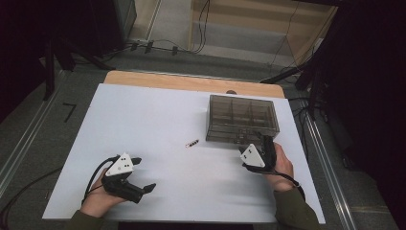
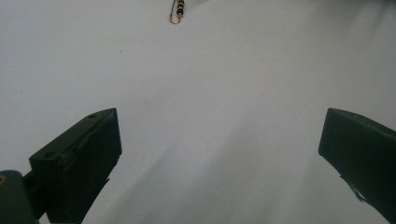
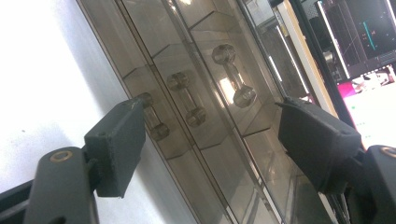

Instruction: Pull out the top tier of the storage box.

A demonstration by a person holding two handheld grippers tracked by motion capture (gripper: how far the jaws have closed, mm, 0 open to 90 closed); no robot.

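Grippers both stand spread and empty: the left gripper (image 1: 141, 174) rests at seven o'clock, the right gripper (image 1: 266, 139) at four o'clock against the smoky box (image 1: 242, 120). Resistor (image 1: 192, 143) lies loose mid-table, just beside the box; picking it up and boxing it seemingly remain.

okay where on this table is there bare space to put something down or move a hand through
The white table top is bare across its whole left and far-left part, beyond the left gripper. The near middle strip between the two grippers is free too. It is crowded at the right: the drawer box, the right gripper at its front, and the small resistor nearby.
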